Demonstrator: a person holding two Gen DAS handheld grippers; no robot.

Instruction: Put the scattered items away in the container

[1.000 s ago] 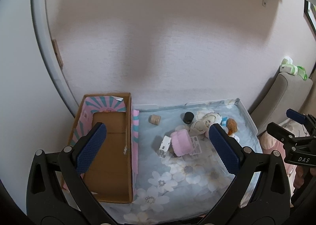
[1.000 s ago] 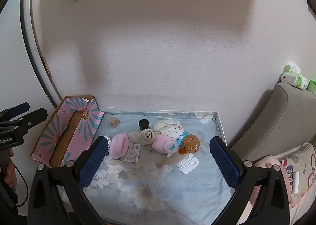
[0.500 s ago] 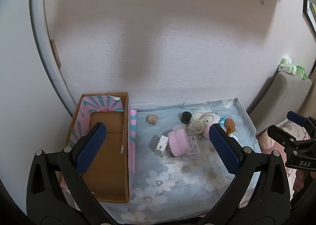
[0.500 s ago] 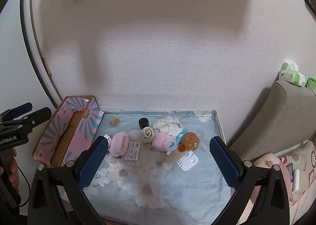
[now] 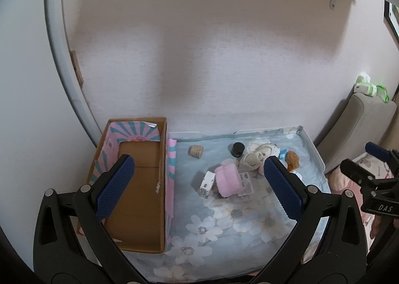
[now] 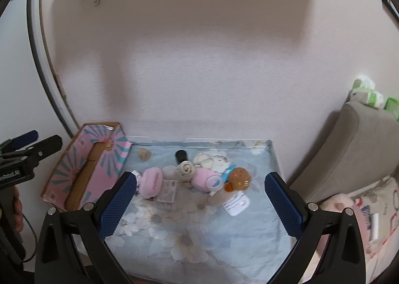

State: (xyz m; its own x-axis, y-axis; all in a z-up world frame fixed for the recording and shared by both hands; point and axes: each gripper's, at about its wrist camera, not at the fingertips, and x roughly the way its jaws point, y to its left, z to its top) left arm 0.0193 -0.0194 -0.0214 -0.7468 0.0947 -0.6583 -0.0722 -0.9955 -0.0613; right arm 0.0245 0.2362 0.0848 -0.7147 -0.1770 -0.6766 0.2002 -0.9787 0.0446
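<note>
Left gripper [image 5: 197,186], gaping wide and empty, is hovering above the pink roll [image 5: 227,180], box [image 5: 139,184] lying left of it.

Left gripper's blue pad [image 5: 115,186] hides part of the cardboard box [image 5: 139,199] floor (near end)

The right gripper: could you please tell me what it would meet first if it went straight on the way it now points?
Probably the wall: the open right gripper looks above the floral-clothed table and its toys, though depth is unclear.
</note>
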